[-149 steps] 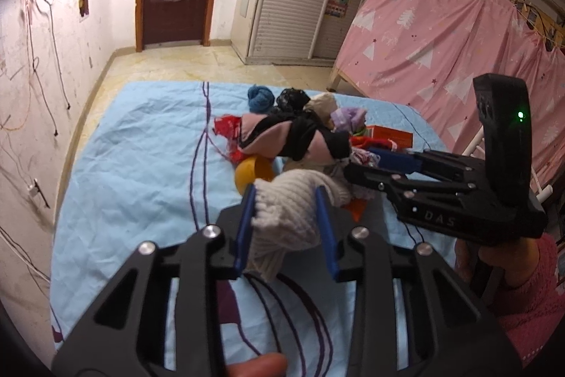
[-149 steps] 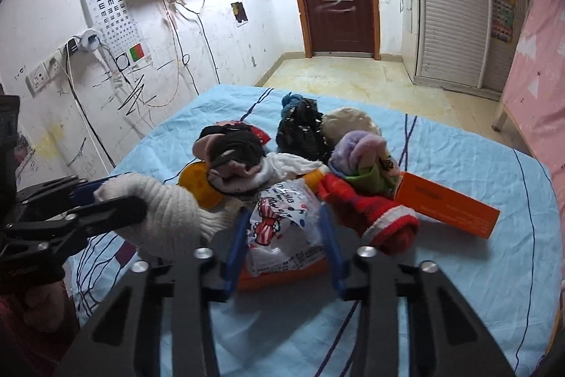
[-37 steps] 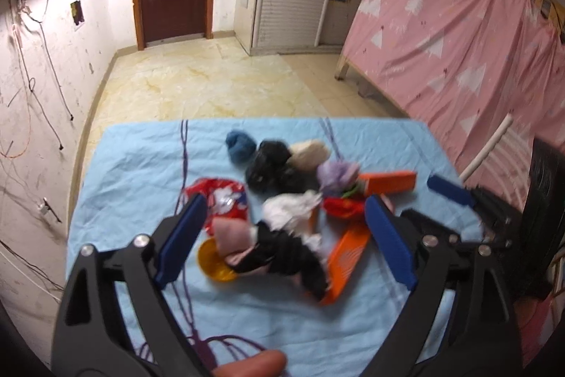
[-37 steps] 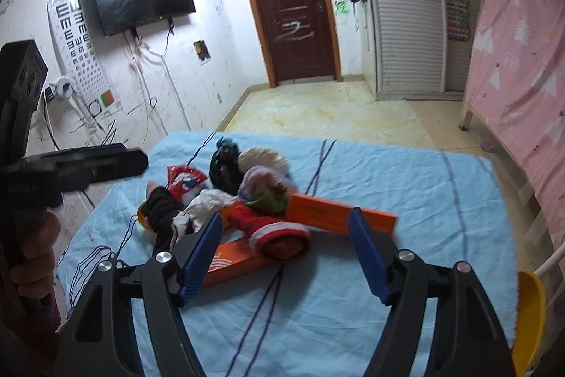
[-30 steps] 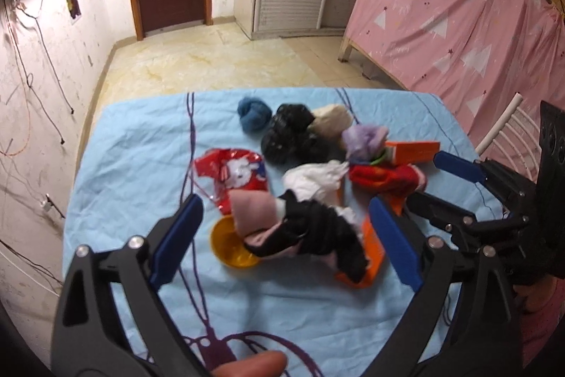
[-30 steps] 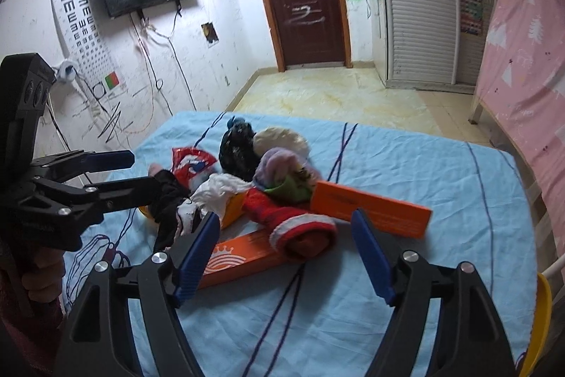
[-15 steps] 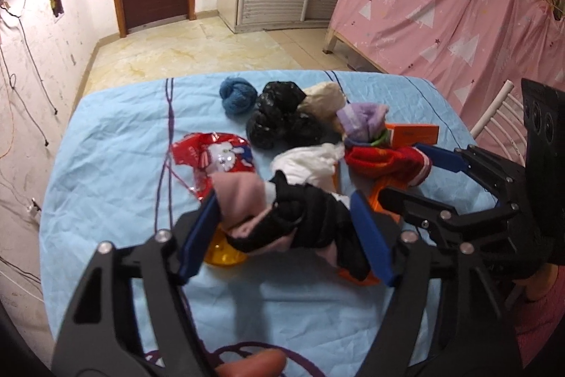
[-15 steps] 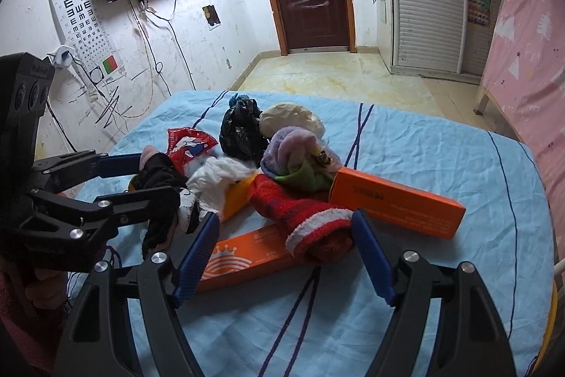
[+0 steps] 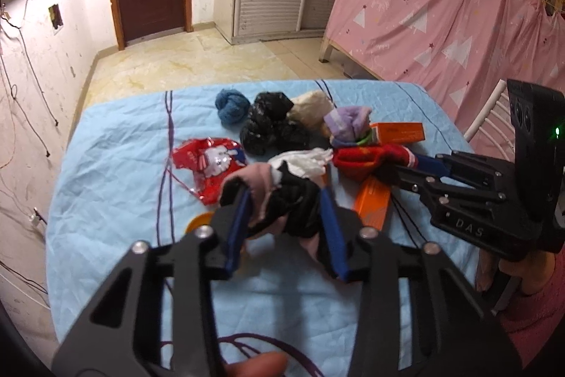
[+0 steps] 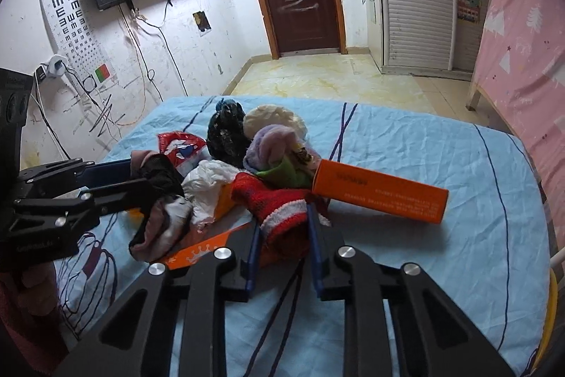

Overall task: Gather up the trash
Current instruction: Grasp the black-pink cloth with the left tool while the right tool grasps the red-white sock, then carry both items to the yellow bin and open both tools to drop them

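Observation:
A heap of socks and trash lies on the blue cloth [image 9: 116, 165]. My left gripper [image 9: 284, 218] is closing, its blue pads pressing both sides of a black and pink sock [image 9: 286, 196]; from the right wrist view this sock [image 10: 159, 204] droops from the left gripper [image 10: 141, 179]. My right gripper [image 10: 284, 241] is closing too, pads squeezing a red knitted sock [image 10: 279, 207] with a white cuff. In the left wrist view the right gripper [image 9: 406, 166] reaches that red sock [image 9: 367, 158] from the right.
Around them lie a long orange box [image 10: 381, 193], a flat orange box [image 10: 201, 249], a white plastic bag [image 9: 303, 161], a red snack bag [image 9: 208, 161], a black bag [image 9: 268, 122], a blue ball [image 9: 231, 105], a purple sock [image 9: 348, 121] and a yellow dish [image 9: 197, 223].
Both grippers stood wide apart around the heap a second ago. The left jaws have narrowed onto the black and pink sock, the right jaws onto the red sock.

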`<state>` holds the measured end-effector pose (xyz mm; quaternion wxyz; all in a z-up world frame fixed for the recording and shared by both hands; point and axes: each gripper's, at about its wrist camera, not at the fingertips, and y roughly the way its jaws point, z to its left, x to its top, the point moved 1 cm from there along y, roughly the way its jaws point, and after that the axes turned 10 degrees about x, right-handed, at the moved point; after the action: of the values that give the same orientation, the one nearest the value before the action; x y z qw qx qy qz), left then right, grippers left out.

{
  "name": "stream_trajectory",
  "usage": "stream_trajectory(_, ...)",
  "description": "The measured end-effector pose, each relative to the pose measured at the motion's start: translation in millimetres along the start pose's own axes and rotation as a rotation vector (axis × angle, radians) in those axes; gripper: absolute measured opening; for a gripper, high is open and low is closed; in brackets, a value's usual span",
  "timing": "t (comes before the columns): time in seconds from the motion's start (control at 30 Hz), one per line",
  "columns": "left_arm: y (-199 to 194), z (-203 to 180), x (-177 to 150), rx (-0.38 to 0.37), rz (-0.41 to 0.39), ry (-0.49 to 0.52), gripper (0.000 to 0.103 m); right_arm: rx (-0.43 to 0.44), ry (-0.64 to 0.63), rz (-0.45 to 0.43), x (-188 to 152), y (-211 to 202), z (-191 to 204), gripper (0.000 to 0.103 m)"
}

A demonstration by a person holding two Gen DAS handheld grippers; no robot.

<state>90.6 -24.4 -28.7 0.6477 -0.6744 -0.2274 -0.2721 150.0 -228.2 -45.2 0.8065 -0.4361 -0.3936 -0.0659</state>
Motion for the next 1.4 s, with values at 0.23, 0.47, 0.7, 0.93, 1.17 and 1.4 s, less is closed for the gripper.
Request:
stream_trajectory(0.23, 0.9, -3.2, -2.4, 0.021, 0.007, 0.015, 0.028, 0.013, -0.004, -0.049, -1.2, -17.4, 4.2, 0.016)
stream_trajectory(0.47, -8.8, -5.0, -3.1, 0.036, -0.013, 0.005, 0.011, 0.050, 0.005, -0.104, -1.5, -37.1, 9.8, 0.016)
stream_trajectory(0.7, -13.9, -6.2, -3.1, 0.061, -0.020, -0.003, 0.010, 0.054, -0.003, -0.149, -1.7, -53.9, 13.3, 0.017)
stream_trajectory(0.93, -39.9, -16.2, 4.2, 0.082, -0.085, 0.015, 0.006, 0.050, 0.005, -0.211, -4.3, -74.6, 11.6, 0.017)
stream_trajectory(1.17, -50.0, -31.5, 13.4, 0.111, -0.116, 0.043, 0.006, 0.043, 0.028, -0.259, -8.7, -94.0, -0.2, 0.017)
stream_trajectory(1.4, -71.7, -58.7, 26.7, 0.109, -0.191, 0.093, 0.006, 0.008, 0.063, -0.331, -14.1, -124.5, -23.8, 0.017)
